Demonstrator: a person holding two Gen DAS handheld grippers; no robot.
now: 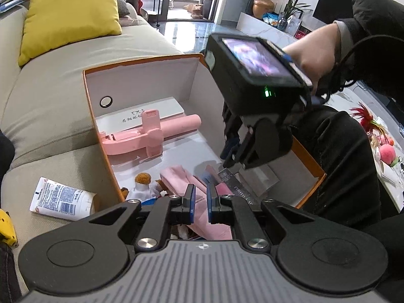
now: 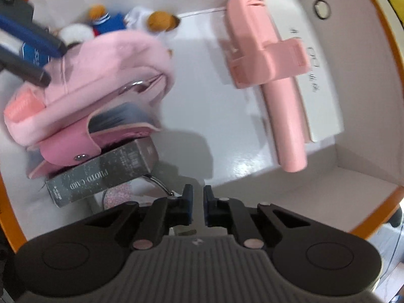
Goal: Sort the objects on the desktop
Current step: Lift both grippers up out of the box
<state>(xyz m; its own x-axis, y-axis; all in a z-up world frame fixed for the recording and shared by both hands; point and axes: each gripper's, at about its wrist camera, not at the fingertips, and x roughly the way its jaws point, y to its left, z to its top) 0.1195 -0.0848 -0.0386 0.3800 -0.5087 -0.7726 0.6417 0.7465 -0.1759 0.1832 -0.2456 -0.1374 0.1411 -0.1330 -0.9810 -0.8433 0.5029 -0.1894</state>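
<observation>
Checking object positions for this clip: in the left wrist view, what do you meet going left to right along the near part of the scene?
White tube on the sofa → orange box wall → plush toy → pink pouch → grey card box under the right gripper.
</observation>
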